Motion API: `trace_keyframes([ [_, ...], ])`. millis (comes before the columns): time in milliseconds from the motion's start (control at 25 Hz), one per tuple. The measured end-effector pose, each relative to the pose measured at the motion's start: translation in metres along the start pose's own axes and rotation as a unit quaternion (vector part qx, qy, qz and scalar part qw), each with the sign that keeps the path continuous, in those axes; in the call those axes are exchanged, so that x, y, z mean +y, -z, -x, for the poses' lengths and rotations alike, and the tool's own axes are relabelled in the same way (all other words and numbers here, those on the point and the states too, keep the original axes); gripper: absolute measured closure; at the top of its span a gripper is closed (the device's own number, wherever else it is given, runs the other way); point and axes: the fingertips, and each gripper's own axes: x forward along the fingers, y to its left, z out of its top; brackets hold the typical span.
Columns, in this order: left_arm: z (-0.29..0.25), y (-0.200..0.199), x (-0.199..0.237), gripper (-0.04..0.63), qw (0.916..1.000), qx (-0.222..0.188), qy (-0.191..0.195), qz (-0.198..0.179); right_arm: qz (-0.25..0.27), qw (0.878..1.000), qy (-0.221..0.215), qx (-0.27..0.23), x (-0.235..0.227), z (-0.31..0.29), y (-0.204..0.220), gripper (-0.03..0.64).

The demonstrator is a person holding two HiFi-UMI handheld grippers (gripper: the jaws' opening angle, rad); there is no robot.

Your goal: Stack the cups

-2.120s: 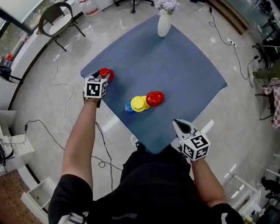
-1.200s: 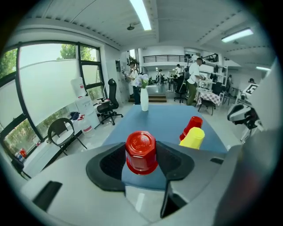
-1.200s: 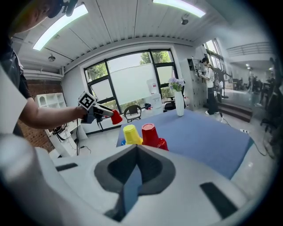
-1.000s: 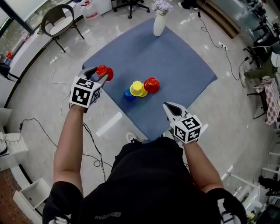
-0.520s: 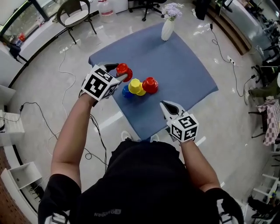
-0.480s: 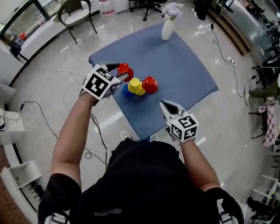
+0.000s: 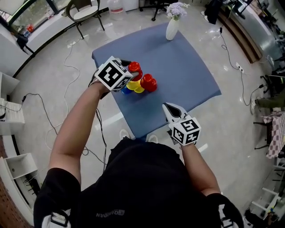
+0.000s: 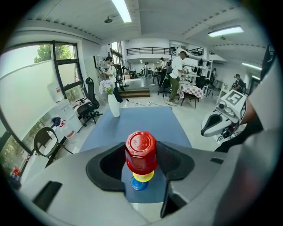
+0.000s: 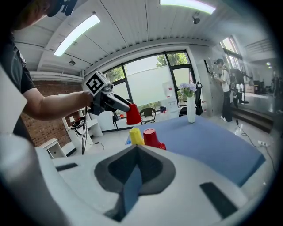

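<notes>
My left gripper (image 7: 132, 71) is shut on an upside-down red cup (image 7: 135, 67) and holds it in the air. In the left gripper view this red cup (image 8: 141, 151) sits between the jaws, right above a yellow cup (image 8: 142, 177) and a blue cup (image 8: 139, 185). On the blue table (image 7: 178, 67) the blue cup (image 7: 126, 91), the yellow cup (image 7: 135, 86) and a second red cup (image 7: 148, 83) stand close together, all upside down. My right gripper (image 7: 170, 110) hangs shut and empty over the table's near edge, apart from the cups.
A white vase (image 7: 172, 26) with flowers stands at the table's far corner. A chair (image 7: 84, 11) and cables (image 7: 67, 53) are on the floor to the left. Several people (image 8: 177, 75) stand in the room beyond.
My left gripper has carried the red cup to the right, from the table's left edge to just over the yellow and blue cups. The right gripper has hardly moved.
</notes>
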Motion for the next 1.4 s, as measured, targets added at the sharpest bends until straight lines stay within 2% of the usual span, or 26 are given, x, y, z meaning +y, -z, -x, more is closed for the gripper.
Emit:
trace_keyframes([
  [800, -0.037, 0.004, -0.013, 0.376, 0.9994, 0.031, 0.005, -0.011, -0.014, 1.0, 0.018, -0.008, -0.02, 0.021, 0.009, 0.614],
  [1400, -0.037, 0.007, -0.012, 0.369, 0.9992, 0.034, 0.014, -0.015, -0.014, 1.0, 0.019, -0.009, -0.018, 0.019, 0.003, 0.614],
])
